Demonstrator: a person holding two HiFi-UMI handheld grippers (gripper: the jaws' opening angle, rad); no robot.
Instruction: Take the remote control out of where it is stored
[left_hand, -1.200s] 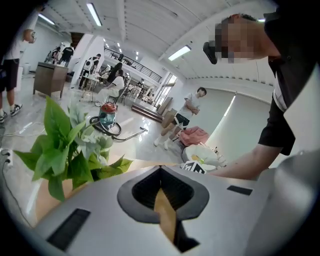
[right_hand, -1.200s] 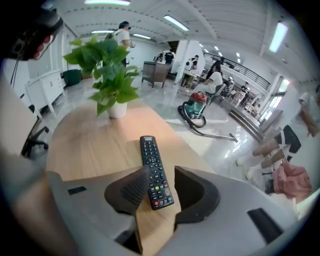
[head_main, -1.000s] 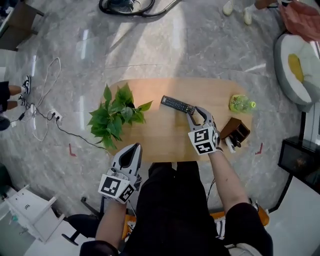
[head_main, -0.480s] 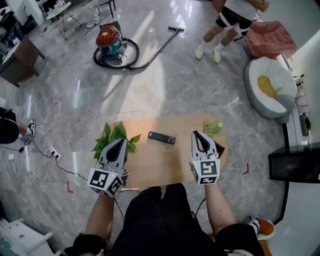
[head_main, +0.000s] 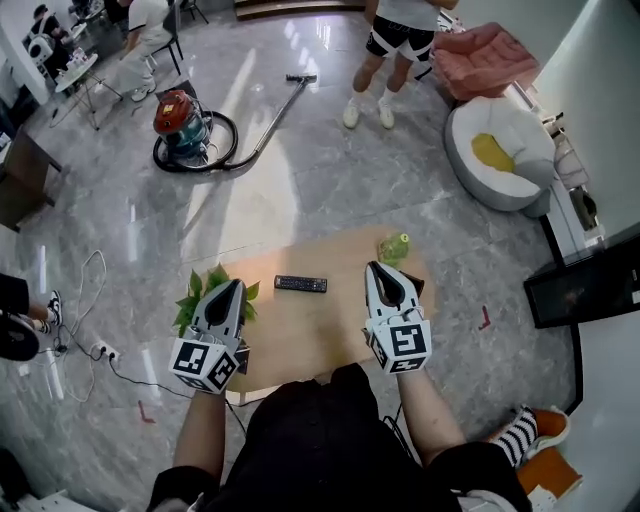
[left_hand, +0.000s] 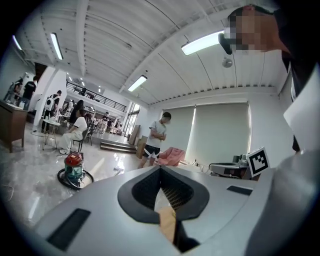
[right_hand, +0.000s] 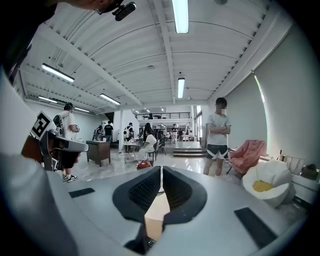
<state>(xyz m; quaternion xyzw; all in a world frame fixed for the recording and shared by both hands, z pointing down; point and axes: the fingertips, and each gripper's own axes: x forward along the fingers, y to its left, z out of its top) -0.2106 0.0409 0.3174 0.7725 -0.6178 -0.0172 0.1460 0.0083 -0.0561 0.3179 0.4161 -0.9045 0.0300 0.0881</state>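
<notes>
Remote control (head_main: 300, 284) lies flat on table (head_main: 330, 322), between the two sets of fingers and slightly fwd of both. Long axis runs L–R, crosswise to them. Left gripper (head_main: 236, 286) and right gripper (head_main: 374, 268): jaws pressed together, empty. Neither clearly nearer.

Large open office hall: polished stone floor (head_main: 300, 190), ceiling strip lights (right_hand: 180, 15), desk (right_hand: 98, 151), seated people (right_hand: 149, 142), mezzanine (right_hand: 165, 116). Vacuum (head_main: 180, 125) and beanbag (head_main: 500, 160) stand about.
</notes>
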